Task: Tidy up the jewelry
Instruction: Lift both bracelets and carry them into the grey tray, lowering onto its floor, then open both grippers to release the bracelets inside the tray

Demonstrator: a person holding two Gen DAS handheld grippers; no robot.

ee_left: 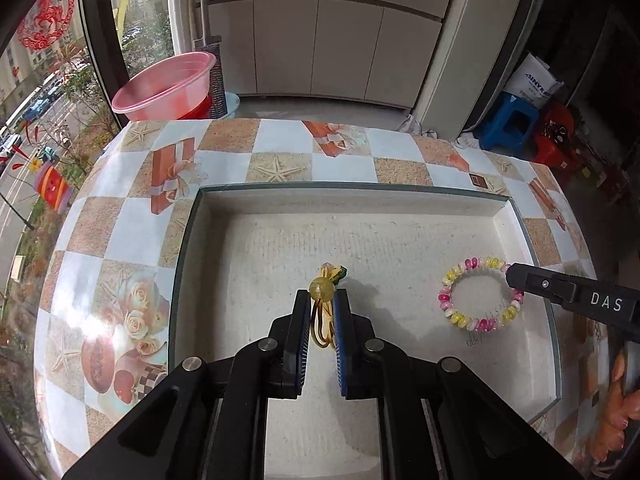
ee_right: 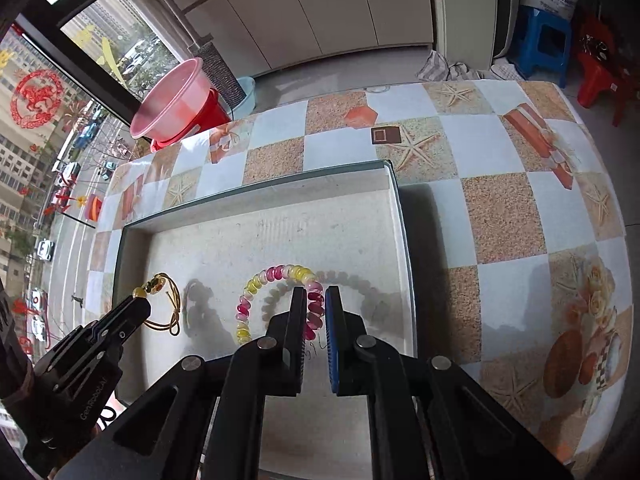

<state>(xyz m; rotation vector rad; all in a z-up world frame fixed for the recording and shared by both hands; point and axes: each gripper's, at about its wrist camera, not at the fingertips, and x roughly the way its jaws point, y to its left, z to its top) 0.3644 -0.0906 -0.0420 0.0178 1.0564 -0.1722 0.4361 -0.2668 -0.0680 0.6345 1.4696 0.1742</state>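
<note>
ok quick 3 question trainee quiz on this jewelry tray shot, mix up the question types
1. True or false: the left tongs are shut on the gold cord bracelet.
2. What do the right tongs grip?
A. the pink basin
B. the pink and yellow bead bracelet
C. a blue stool
3. Fill in: both bracelets are over the shallow white ___ on the patterned tablecloth.

Key
1. True.
2. B, the pink and yellow bead bracelet.
3. tray.
</note>
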